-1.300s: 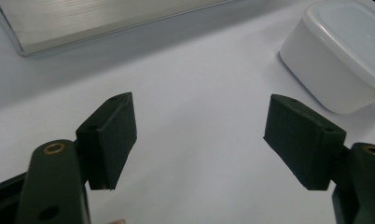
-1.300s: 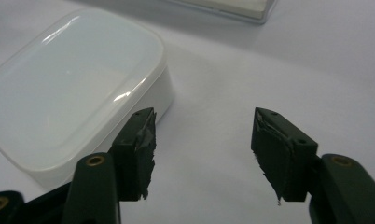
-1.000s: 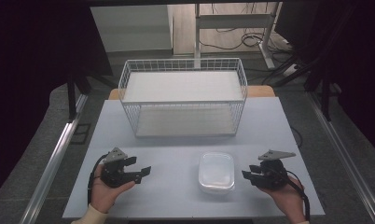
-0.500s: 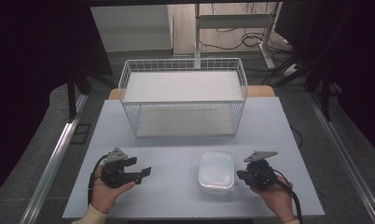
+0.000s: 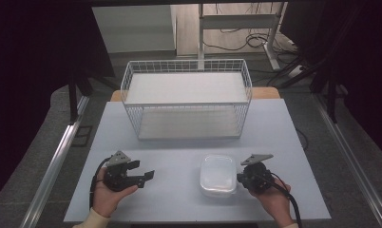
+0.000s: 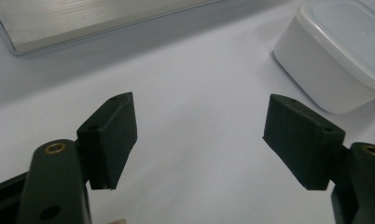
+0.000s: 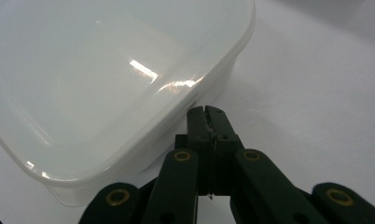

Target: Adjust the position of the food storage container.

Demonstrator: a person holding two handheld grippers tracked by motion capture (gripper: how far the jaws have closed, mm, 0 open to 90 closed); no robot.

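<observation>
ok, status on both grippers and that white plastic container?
Left gripper open, nothing between its pads. Right gripper shut, empty, at the edge of the lidded white plastic container. Table otherwise bare nearby.

In the right gripper view the tub (image 7: 106, 79) runs off the top and left edges, and the closed tips of the right gripper (image 7: 207, 112) may touch its wall, though the contact is hidden under the rim. In the left gripper view the tub's right side is cut off.
</observation>
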